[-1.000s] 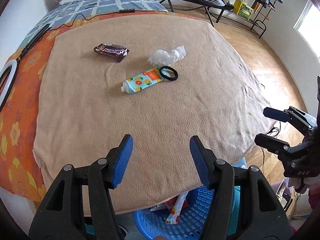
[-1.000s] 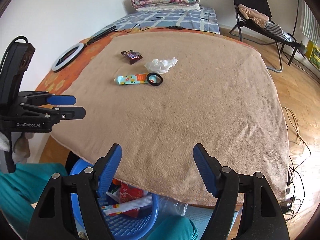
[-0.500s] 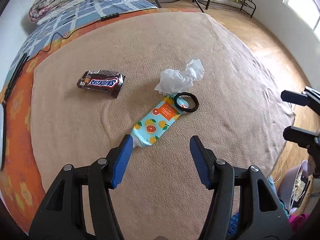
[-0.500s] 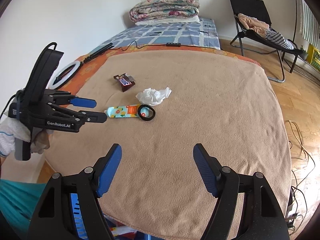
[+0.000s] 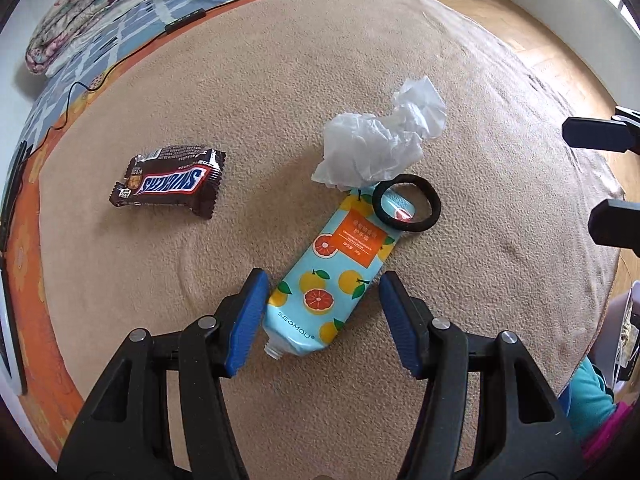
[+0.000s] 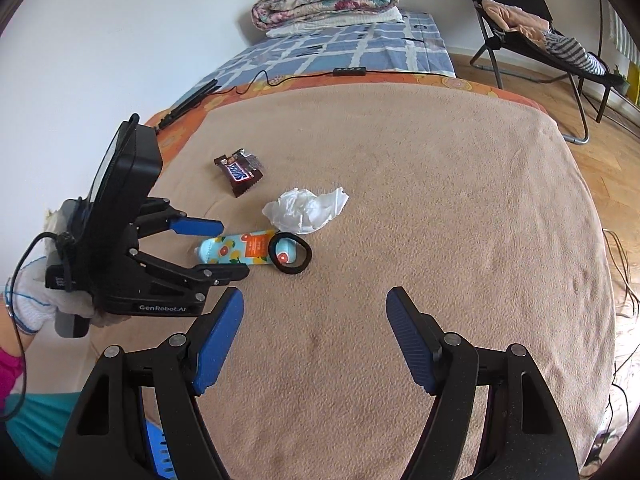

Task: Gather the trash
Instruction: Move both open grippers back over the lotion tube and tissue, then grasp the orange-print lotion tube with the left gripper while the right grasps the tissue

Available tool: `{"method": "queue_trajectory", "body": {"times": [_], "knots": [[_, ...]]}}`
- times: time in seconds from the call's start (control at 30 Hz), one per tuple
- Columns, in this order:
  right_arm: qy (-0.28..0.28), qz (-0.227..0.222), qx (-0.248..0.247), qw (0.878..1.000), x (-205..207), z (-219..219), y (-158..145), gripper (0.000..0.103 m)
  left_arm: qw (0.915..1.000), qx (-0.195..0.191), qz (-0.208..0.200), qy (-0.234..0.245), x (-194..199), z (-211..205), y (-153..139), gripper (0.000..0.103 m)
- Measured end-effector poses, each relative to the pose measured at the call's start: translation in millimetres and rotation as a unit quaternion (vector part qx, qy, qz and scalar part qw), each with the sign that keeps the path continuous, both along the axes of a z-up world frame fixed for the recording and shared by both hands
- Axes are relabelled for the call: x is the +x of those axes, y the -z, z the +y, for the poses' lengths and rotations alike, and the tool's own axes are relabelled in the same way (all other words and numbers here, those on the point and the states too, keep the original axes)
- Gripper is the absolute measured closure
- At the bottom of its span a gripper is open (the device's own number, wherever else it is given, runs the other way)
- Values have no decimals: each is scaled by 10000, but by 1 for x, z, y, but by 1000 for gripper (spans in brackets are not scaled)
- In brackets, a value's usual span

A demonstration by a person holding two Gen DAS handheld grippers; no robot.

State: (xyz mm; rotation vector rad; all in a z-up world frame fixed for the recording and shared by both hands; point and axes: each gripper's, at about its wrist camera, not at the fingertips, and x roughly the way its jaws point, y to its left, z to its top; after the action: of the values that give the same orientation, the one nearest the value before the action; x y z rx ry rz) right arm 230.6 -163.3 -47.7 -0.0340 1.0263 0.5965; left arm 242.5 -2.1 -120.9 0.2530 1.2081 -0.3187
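Since half a second ago the left hand-held gripper [image 5: 322, 316] has come forward and down over the beige blanket [image 5: 500, 240] on the bed, so the hand-cream tube [image 5: 334, 276], which lay just ahead of its fingers, now has its near end between them; the blue basket seen a second ago at the bed's near edge is out of the left view. The left hand-held gripper is wide open — one blue pad just beside the tube's left edge, the other apart from its right side, neither clearly touching. From the right wrist view it reaches in from the left, held by a white-gloved hand [image 6: 28, 296], fingers level and pointing right toward the tube. The right hand-held gripper [image 6: 314, 336] hangs back over the near part of the blanket, also spread wide and holding nothing. The tube lies flat near the blanket's middle, its long axis running from near-left to far-right, uncapped neck pointing to the near side. A black hair tie [image 5: 406, 208] rests across its far end — a crumpled tissue [image 5: 380, 144] touches it just beyond. A Snickers wrapper [image 5: 170, 184] lies well apart to the left.
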Motion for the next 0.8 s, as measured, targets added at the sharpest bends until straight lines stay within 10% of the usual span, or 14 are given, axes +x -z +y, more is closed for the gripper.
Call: {"method": "queue_trajectory", "body": {"times": [0.8], "knots": [[-190,200,120,9995,51,60,24,29,9958,-328,78,-846,-27,60,-7,62]]}}
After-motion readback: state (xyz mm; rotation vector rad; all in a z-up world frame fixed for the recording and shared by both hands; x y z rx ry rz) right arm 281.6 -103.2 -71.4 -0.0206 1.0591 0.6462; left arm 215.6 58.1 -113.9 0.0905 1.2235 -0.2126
